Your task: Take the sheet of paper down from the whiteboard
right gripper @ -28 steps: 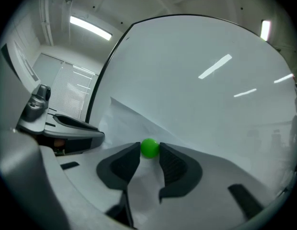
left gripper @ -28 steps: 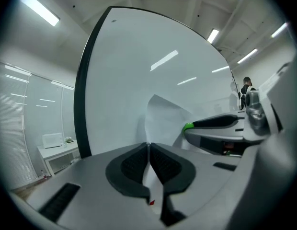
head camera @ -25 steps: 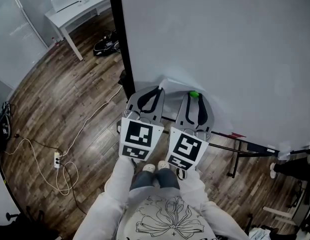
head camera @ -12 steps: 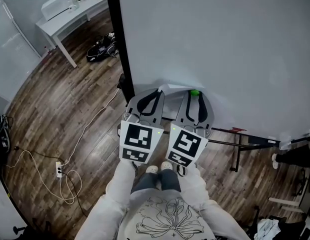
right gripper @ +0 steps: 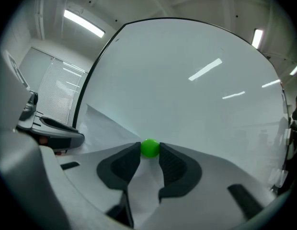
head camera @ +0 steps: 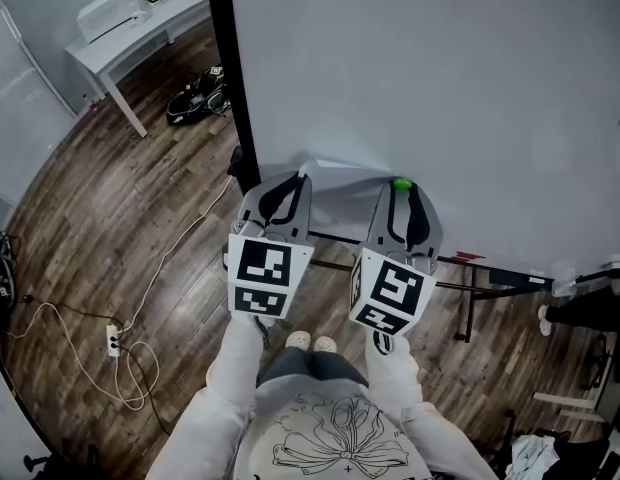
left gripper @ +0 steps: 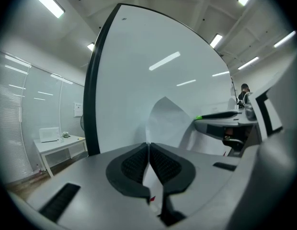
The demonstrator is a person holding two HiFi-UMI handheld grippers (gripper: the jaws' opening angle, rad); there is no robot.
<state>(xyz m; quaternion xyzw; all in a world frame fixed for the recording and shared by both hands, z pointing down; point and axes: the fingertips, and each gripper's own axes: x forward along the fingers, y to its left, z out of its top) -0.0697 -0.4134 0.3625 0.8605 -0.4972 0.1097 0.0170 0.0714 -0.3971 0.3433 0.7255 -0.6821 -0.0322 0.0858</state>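
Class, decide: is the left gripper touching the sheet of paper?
Touching. The left gripper view shows the left gripper pinching an edge of the sheet of paper between closed jaws.

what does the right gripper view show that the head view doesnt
Only the right gripper view: the right gripper with its pads pressed on either side of the green magnet, plus ceiling lights and window blinds.
Only the head view: the wooden floor, a white cable, a white table, the person's shoes and the marker cubes.
Both: the whiteboard, the sheet of paper, the magnet and the left gripper.
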